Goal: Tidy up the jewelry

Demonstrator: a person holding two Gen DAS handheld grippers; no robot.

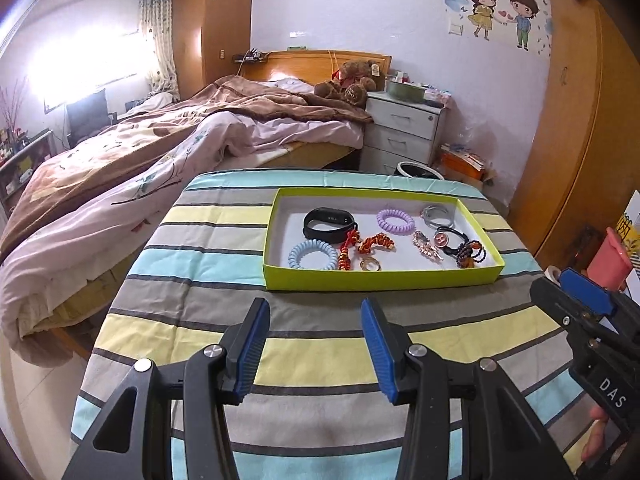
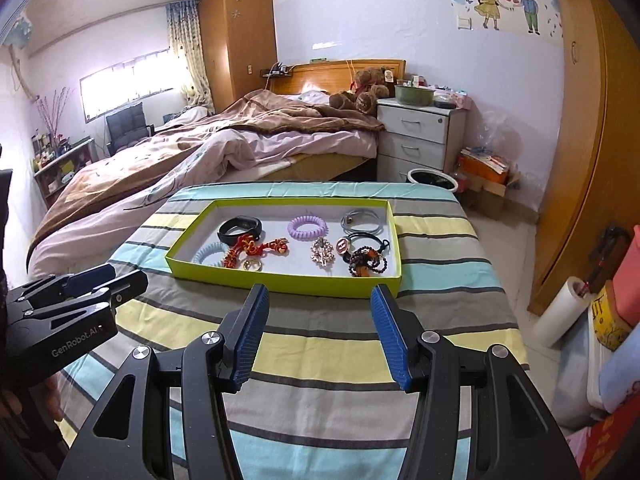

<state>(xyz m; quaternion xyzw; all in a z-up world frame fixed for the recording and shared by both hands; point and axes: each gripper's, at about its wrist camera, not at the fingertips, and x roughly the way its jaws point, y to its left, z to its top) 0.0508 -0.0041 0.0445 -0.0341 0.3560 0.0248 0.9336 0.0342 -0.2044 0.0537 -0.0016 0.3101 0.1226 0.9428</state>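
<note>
Lime-green cardboard tray [image 1: 382, 278] sits toward the far right corner of the striped tabletop [image 1: 320, 352], holding light, slippery jewelry. Its springy blue coil band [image 1: 313, 255], at the tray's near left corner, suits a pinch across its ring. Left gripper [image 1: 316, 346] and right gripper [image 2: 320, 338] both gape, empty.
</note>
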